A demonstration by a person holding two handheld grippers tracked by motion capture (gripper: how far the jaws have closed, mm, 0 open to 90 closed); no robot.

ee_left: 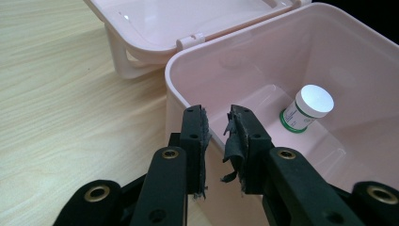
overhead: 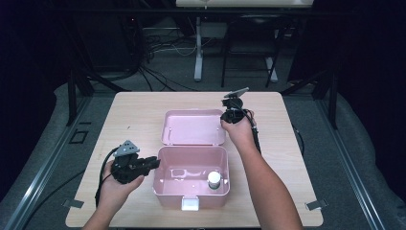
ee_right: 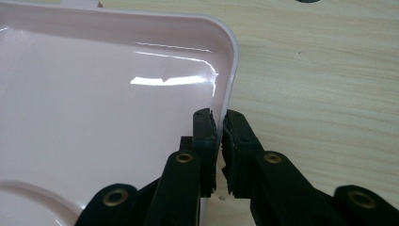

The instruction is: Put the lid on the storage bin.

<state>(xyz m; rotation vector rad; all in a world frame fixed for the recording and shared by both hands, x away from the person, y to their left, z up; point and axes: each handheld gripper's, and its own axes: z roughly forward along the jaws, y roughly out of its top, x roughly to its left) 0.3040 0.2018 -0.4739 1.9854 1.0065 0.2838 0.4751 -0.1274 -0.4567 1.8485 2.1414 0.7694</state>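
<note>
Right gripper view: your right tool point(ee_right: 220, 129) pinches the lid point(ee_right: 108, 117) rim, lid lying back on the worktop point(ee_right: 320, 70). Left tool point(ee_left: 217, 125) straddles the box point(ee_left: 181, 75) wall, not clamped. Swing the lid over slowly.

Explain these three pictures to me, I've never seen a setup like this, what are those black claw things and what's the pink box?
A person sits at a wooden table holding a hand-held two-jaw gripper in each hand. One picture looks down from above; the other two come from cameras riding on the grippers, looking along their black jaws. On the table stands an open pink box with its lid folded back flat. Inside stands a small white-capped bottle. The right gripper pinches the lid's edge. The left gripper straddles the box's side wall, with its jaws apart.
</note>
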